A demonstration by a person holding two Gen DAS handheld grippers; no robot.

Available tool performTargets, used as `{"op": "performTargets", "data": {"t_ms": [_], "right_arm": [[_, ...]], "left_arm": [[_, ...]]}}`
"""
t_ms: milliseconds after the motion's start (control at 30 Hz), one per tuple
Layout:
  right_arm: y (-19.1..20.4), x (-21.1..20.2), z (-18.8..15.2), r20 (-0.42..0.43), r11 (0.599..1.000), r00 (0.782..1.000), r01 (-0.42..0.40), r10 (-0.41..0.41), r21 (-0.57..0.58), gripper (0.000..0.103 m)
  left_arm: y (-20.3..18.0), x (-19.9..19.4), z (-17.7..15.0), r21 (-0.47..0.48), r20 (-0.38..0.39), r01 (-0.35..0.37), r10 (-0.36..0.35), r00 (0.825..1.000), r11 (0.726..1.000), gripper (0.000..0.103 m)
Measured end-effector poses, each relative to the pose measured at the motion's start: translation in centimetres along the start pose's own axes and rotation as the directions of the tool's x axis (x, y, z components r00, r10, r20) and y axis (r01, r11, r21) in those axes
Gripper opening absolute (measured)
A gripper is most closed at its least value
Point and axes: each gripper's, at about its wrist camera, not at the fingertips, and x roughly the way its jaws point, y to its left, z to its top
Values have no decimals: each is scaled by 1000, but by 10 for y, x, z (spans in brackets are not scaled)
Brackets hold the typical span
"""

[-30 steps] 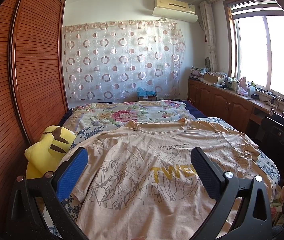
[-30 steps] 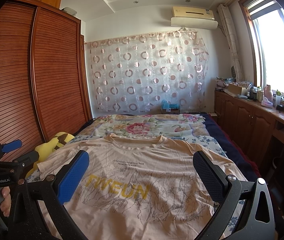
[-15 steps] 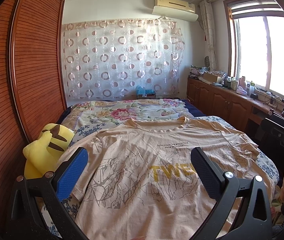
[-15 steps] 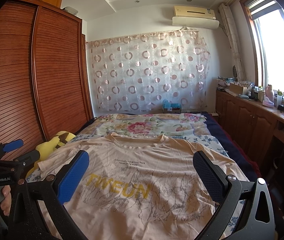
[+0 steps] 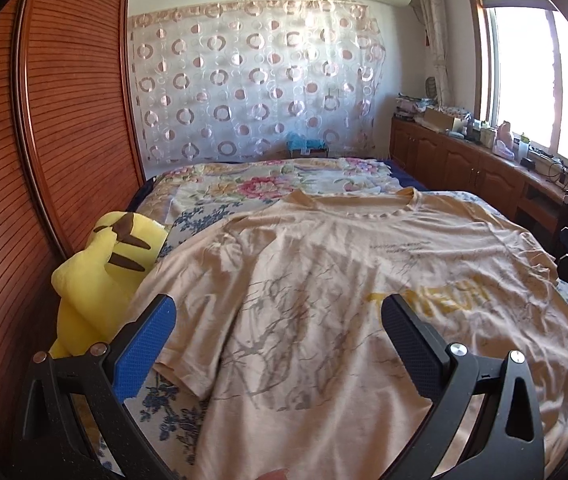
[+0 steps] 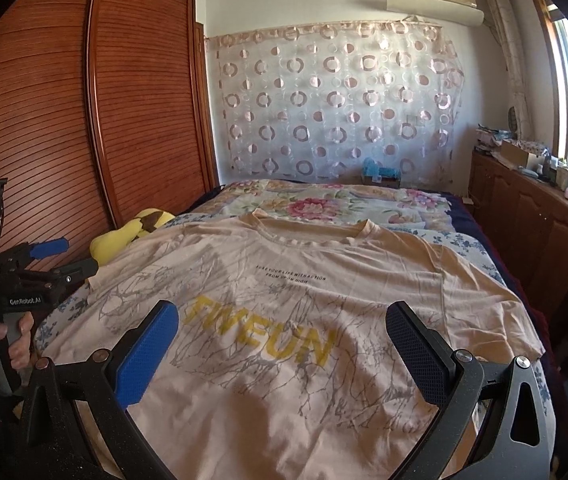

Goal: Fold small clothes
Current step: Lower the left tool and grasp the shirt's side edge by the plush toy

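Note:
A peach T-shirt point(image 5: 323, 272) with yellow letters and grey branch print lies spread flat, front up, on the bed; it also shows in the right wrist view point(image 6: 303, 300). Its collar points away from me. My left gripper point(image 5: 278, 320) is open and empty, held above the shirt's left part near its left sleeve point(image 5: 172, 336). My right gripper point(image 6: 282, 326) is open and empty above the lower middle of the shirt. The left gripper also shows at the left edge of the right wrist view point(image 6: 54, 258), held in a hand.
A yellow plush toy point(image 5: 104, 272) lies at the bed's left edge against the wooden wardrobe point(image 5: 44, 120). A floral bedspread point(image 5: 268, 184) covers the far bed. A wooden cabinet point(image 5: 463, 160) with clutter runs along the right under the window.
Both grippers have tilted down and moved a little closer over the shirt. The left one has shifted leftward. Both stay open; the shirt has not moved.

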Motion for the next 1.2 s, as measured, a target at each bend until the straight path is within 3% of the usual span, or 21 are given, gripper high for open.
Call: {"op": "performTargets", "data": {"t_ms": [367,567,733,900,1200], "right_arm": [[-6,34,33,-69,997,997,-51,46,-59,102],[-11,61,48,-99,995,993,-71,64,-71,102],[-9,83,57,-130,992,988,-100,89,-79,102],[-9,107,66,-181,986,976,-136,117,-96,102],[-19,142,76,-287,977,943,-199,170,-75,101]], "left_arm": [[59,39,4,-28,-89,14,-16,996,1000,103],[96,63,8,-98,-139,11,-25,990,995,102],[119,84,10,-149,-189,11,-39,981,989,91],[140,104,8,-201,-249,18,-69,966,980,73],[168,118,-23,-307,-382,-32,-93,920,951,61]]}}
